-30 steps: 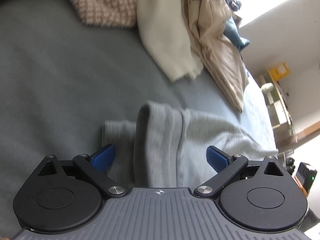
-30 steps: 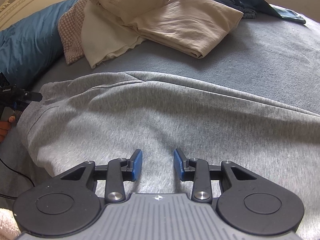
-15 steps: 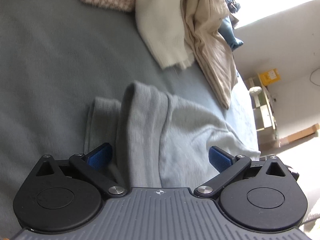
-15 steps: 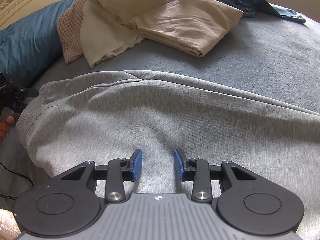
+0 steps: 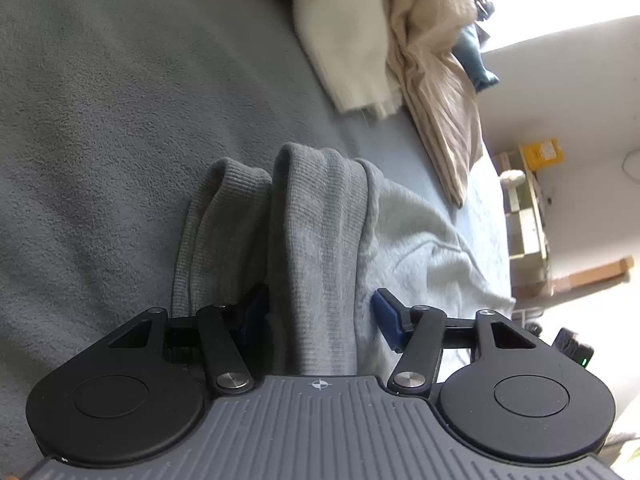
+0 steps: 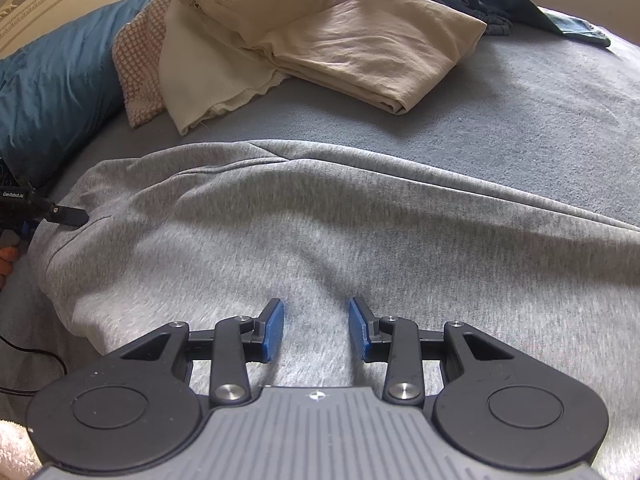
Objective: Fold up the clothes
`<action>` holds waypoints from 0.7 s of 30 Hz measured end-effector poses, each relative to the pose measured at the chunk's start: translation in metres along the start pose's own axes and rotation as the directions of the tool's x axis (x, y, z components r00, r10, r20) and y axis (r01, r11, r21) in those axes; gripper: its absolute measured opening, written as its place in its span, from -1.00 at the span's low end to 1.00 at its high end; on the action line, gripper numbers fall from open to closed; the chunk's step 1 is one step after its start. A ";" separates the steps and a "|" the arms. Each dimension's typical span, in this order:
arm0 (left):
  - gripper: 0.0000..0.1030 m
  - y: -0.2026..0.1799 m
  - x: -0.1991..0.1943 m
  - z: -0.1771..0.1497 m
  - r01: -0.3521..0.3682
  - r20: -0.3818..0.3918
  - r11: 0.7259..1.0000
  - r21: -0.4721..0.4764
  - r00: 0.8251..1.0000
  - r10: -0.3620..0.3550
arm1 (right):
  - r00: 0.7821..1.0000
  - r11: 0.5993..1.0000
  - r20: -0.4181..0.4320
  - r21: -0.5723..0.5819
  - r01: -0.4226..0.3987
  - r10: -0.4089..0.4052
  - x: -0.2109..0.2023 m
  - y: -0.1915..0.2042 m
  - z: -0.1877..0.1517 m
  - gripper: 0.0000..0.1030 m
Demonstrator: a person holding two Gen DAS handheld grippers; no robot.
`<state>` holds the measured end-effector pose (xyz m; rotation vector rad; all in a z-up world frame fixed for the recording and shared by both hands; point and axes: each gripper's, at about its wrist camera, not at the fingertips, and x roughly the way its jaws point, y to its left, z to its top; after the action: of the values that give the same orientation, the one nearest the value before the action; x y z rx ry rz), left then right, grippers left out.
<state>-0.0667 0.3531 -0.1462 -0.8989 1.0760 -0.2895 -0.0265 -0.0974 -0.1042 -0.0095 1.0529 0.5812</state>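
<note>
Grey fleece sweatshirt lies spread on a blue-grey bed blanket. Left hand-held gripper has just been closing around its ribbed hem, pads at either side. Right hand-held gripper hovers part open above the cloth, holding nothing.

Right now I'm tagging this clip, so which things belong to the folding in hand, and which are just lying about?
In the job:
- grey sweatshirt, spread on the bed
- its ribbed cuff
- left gripper, jaws have just been closing, cuff between them
- right gripper, over the sweatshirt

Lying about:
- beige folded clothes
- cream cloth
- blue pillow
- grey blanket
</note>
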 end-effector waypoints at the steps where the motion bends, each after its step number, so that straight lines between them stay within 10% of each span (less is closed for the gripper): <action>1: 0.24 0.001 0.001 0.001 0.011 -0.001 1.000 -0.011 1.000 -0.011 | 1.000 1.000 0.001 0.000 0.001 -0.001 0.000 0.000 0.000 -0.26; 12: -0.05 -0.023 0.000 -0.006 -0.117 0.031 0.989 0.091 0.993 0.115 | 1.000 1.000 0.005 0.002 0.001 -0.001 0.000 0.000 -0.002 -0.25; 21: -0.10 -0.057 -0.017 -0.018 -0.009 0.079 0.999 0.053 0.997 0.005 | 1.000 1.000 0.009 0.008 0.000 0.000 -0.001 -0.001 -0.001 -0.26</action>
<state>-0.0782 0.3189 -0.0961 -0.8520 0.9943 -0.2739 -0.0276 -0.0992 -0.1040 -0.0001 1.0467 0.5768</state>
